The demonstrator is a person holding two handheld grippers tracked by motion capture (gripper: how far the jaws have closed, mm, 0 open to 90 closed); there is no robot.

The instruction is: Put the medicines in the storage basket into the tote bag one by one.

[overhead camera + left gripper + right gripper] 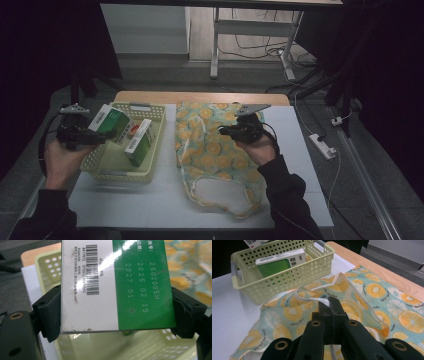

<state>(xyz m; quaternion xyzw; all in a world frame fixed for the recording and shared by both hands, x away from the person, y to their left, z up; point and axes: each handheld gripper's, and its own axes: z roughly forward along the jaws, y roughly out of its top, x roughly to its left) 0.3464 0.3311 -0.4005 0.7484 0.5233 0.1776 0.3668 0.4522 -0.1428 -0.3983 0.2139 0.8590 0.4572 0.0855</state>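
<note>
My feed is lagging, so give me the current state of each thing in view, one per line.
Left gripper: shut on green-and-white box, lifted above the basket.
Right gripper: shut on the fruit-print bag edge.
Basket: upright, holding second box.
Fruit-print bag: lying flat on the table.

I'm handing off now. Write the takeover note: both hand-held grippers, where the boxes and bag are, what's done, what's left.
Left hand-held gripper: shut on a green-and-white box, held above the yellow basket.
Right hand-held gripper: shut on the rim of the fruit-print bag, lifting the edge off the table.
Basket: at least one more green-and-white box stands inside.
Done: one box lifted out, bag rim gripped.
Left, likely: carry the held box into the bag, then the remaining one. Bag mouth does not look wide open yet.
</note>
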